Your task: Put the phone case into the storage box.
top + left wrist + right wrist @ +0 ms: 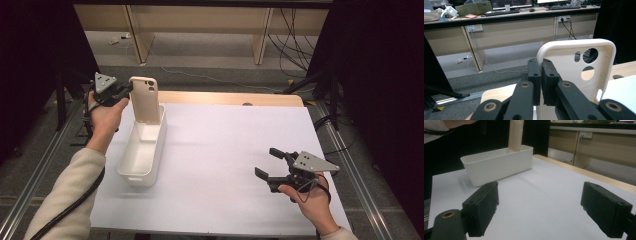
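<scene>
A cream phone case [145, 100] stands upright with its lower end inside the far end of a white oblong bin [131, 165] at the table's left. My left gripper [126, 91] is shut on the case's left edge; in the left gripper view its black pads [534, 75] pinch the rim of the phone case [564, 72], whose camera holes face me. My right gripper [266, 163] hovers open and empty over the white table top at the front right. In the right gripper view the bin [496, 163] and the phone case [516, 135] lie beyond the spread jaws.
A white sheet [220, 160] covers the table, with a strip of bare wood [235, 98] along its far edge. Beyond it are grey floor, desk legs and loose cables. Dark curtains flank both sides. Metal rails run beside the table.
</scene>
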Action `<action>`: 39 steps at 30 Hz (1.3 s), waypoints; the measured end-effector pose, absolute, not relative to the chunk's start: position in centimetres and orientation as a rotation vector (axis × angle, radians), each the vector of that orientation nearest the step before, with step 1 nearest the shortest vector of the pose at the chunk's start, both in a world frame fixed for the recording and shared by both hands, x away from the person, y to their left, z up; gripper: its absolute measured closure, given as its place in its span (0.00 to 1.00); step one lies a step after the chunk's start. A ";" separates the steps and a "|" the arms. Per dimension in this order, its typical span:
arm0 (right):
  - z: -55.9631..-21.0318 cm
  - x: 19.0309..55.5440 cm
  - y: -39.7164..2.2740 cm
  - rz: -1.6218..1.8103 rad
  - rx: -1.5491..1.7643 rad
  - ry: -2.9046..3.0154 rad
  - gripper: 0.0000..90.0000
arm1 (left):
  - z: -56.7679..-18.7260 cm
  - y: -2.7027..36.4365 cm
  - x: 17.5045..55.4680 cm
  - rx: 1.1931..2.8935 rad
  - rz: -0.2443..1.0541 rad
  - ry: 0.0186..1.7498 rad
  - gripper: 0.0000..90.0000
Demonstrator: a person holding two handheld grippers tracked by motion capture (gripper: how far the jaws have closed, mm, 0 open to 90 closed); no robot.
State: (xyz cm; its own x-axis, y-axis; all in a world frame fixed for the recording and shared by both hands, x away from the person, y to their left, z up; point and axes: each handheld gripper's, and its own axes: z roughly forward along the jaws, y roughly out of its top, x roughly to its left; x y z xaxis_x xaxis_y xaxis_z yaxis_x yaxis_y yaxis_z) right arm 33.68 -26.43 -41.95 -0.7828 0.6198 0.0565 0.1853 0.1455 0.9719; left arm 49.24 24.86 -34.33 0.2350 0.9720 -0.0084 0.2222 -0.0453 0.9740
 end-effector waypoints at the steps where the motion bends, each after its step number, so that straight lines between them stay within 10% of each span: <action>1: -42.0 33.7 -26.4 1.673 0.772 2.072 0.18 | -34.3 24.9 49.3 1.491 0.930 1.181 0.96; 39: -41.9 33.7 -26.5 1.667 0.786 2.072 0.18 | -35.1 24.7 50.6 1.477 0.951 1.180 0.96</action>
State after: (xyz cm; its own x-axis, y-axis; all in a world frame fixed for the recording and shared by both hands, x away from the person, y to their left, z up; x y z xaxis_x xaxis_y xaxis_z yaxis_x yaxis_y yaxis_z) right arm 33.70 -26.46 -41.94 -0.7776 0.6259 0.0598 0.1925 0.1464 0.9703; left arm 50.59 24.71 -35.05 0.2211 0.9753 -0.0005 0.2069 -0.0464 0.9773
